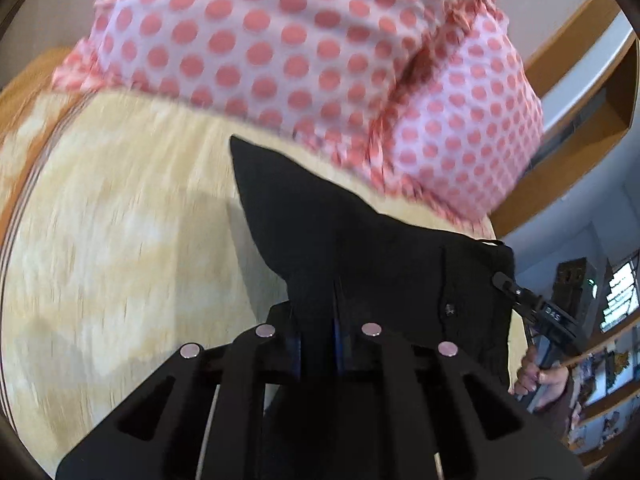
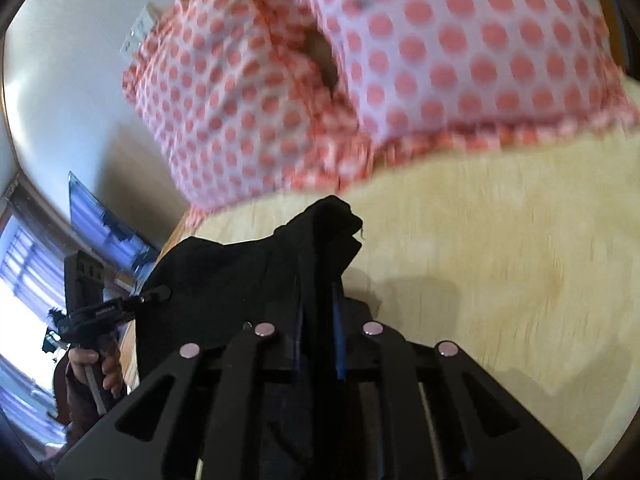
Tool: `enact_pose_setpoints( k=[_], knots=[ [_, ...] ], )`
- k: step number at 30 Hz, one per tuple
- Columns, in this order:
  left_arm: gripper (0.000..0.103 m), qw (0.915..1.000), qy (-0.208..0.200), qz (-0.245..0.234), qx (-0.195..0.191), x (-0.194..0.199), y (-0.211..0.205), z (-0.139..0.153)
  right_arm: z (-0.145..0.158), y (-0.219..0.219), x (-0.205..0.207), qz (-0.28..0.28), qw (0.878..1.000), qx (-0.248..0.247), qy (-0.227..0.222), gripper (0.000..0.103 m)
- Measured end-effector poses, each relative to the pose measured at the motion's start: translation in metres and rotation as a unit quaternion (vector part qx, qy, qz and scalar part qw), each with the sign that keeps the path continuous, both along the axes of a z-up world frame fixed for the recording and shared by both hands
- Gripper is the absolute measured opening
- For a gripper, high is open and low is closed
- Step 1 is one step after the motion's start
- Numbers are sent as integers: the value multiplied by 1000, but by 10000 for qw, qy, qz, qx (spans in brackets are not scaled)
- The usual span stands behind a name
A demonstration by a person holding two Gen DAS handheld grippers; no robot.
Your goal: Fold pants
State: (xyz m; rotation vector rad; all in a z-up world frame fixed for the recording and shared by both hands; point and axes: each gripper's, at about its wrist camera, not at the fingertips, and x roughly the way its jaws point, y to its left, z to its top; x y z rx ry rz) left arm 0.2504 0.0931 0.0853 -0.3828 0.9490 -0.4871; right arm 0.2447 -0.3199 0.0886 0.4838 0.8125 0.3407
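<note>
Left wrist view shows my left tongs (image 1: 318, 312) clenched on the limp black fabric pants (image 1: 360, 248), lifted above the cream bed; my right tongs (image 2: 318, 312) pinch another edge. Light, floppy cloth; I judge waistband corners the best hold.

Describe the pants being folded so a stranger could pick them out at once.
Start at the pale yellow bedspread with the pink polka-dot pillow at its far end. Nearer the cameras, the black pants are pinched by the left gripper and right gripper. They are the only plain black fabric.
</note>
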Motion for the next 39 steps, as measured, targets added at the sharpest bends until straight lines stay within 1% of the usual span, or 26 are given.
enact_pose_setpoints(
  k=[2, 4, 7, 8, 9, 10, 12, 14, 16, 17, 19, 21, 23, 25, 26, 27, 28, 29, 30, 31, 32, 33, 34, 36, 37, 39],
  knots=[
    [10, 9999, -55, 144, -9, 25, -4, 1, 3, -5, 21, -158, 9999, -1, -58, 11],
    [10, 9997, 1, 219, 67, 56, -11, -6, -5, -12, 48, -362, 9993, -12, 76, 11],
    [11, 9980, 288, 248, 506, 87, -26, -32, -43, -17, 78, -588, 9964, -170, 593, 11],
    [13, 9970, 338, 275, 646, 91, -29, -40, -56, -17, 84, -646, 9946, -286, 756, 14],
    [18, 9956, 379, 321, 791, 94, -33, -49, -63, -17, 84, -680, 9939, -341, 797, 17],
    [21, 9953, 368, 361, 820, 93, -33, -51, -66, -17, 83, -712, 9936, -383, 793, 25],
    [21, 9960, 267, 376, 762, 86, -29, -45, -62, -21, 79, -767, 9925, -481, 820, 41],
    [20, 9963, 204, 469, 691, 73, -20, -32, -42, -23, 63, -937, 9899, -877, 605, 51],
    [22, 9970, -84, 480, 608, 52, -13, -16, -23, -20, 41, -783, 9937, -784, 182, 54],
    [32, 9972, -253, 453, 539, 41, -10, -10, -15, -15, 27, -557, 9967, -582, 40, 54],
    [65, 9975, -619, 208, 285, 11, -12, 3, -11, -5, 11, -183, 9994, -301, -29, 58],
    [75, 9971, -738, -108, 152, -11, -22, 5, -21, 11, 0, 162, 9996, -185, 142, 62],
    [80, 9978, -487, -390, 215, -14, -36, -6, -39, 21, 1, 185, 9981, -318, 502, 64],
    [80, 9979, 133, -389, 497, -4, -47, -31, -60, 23, 6, 63, 9959, -364, 826, 65],
    [80, 9974, 318, -367, 529, 1, -50, -42, -60, 22, 5, -12, 9971, -287, 709, 65],
    [81, 9977, 160, -362, 546, 1, -51, -42, -60, 20, 5, -34, 9969, -247, 744, 65],
    [81, 9967, 32, -341, 735, 0, -54, -39, -57, 20, 3, -111, 9968, -233, 754, 65],
    [81, 9958, 61, -344, 848, -2, -56, -37, -49, 23, -5, -209, 9971, -333, 655, 66],
    [81, 9955, 31, -284, 902, -5, -55, -34, -44, 24, -11, -234, 9972, -431, 567, 74],
    [82, 9951, -143, -207, 955, -18, -53, -26, -35, 30, -24, -276, 9967, -668, 382, 87],
    [89, 9940, -347, -225, 1014, -31, -51, -20, -26, 38, -40, -312, 9949, -947, 154, 92],
    [97, 9911, -571, -224, 1178, -48, -51, -14, -21, 45, -53, -307, 9930, -1141, -48, 94],
    [101, 9875, -752, -174, 1373, -62, -52, -12, -17, 55, -68, -303, 9899, -1364, -234, 95],
    [102, 9774, -1130, -40, 1788, -92, -50, -11, -16, 71, -94, -317, 9836, -1722, -436, 101],
    [102, 9701, -1306, 39, 2045, -112, -49, -15, -19, 80, -109, -357, 9795, -1914, -519, 101],
    [102, 9639, -1448, 112, 2232, -135, -48, -22, -27, 96, -126, -423, 9727, -2203, -596, 101]
  ],
)
